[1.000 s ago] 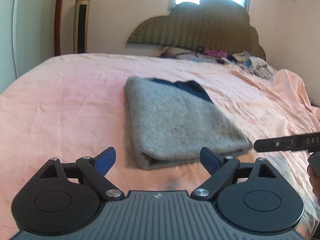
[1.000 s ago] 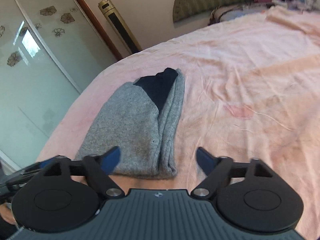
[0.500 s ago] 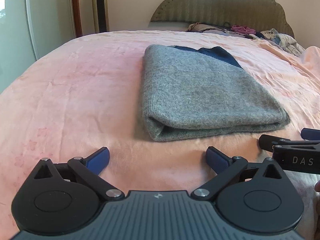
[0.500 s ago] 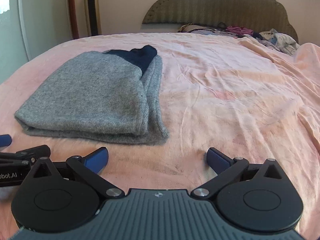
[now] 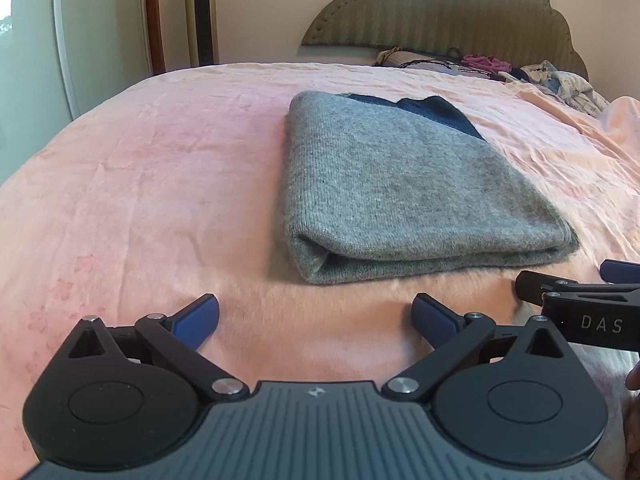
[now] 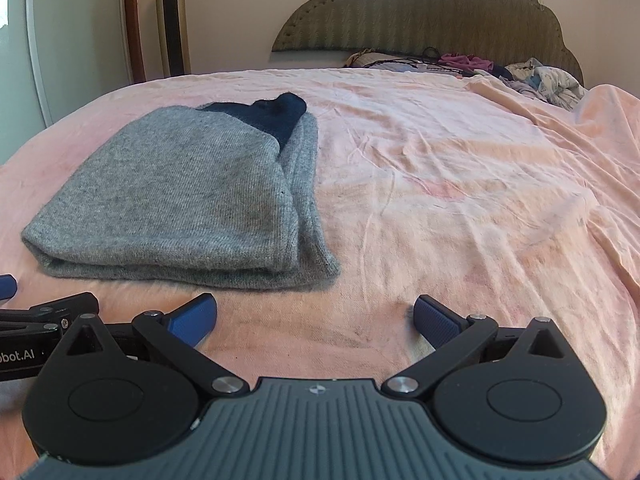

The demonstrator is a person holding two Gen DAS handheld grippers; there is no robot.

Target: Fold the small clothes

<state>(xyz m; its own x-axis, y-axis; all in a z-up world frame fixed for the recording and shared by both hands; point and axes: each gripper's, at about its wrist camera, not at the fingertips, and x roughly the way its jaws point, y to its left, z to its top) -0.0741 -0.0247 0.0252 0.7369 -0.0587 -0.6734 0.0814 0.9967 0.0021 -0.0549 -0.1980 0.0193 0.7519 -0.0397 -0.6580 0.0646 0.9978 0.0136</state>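
Observation:
A folded grey knit garment [image 5: 408, 192] with a dark blue part at its far end lies flat on the pink bed sheet [image 5: 160, 184]. It also shows in the right wrist view [image 6: 180, 204], left of centre. My left gripper [image 5: 316, 314] is open and empty, low over the sheet just short of the garment's near edge. My right gripper [image 6: 316, 314] is open and empty, near the garment's near right corner. The right gripper also shows at the right edge of the left wrist view [image 5: 580, 300]. The left gripper shows at the left edge of the right wrist view [image 6: 36, 320].
A padded headboard [image 5: 460, 12] stands at the far end of the bed. A pile of loose clothes [image 5: 552, 80] lies against it at the right. A tall gold tower fan [image 5: 202, 12] and a sliding wardrobe door [image 5: 32, 40] stand at the left.
Both grippers have dropped low and drawn back to the near edge of the garment, side by side. The right gripper's view has levelled out. The garment has not moved.

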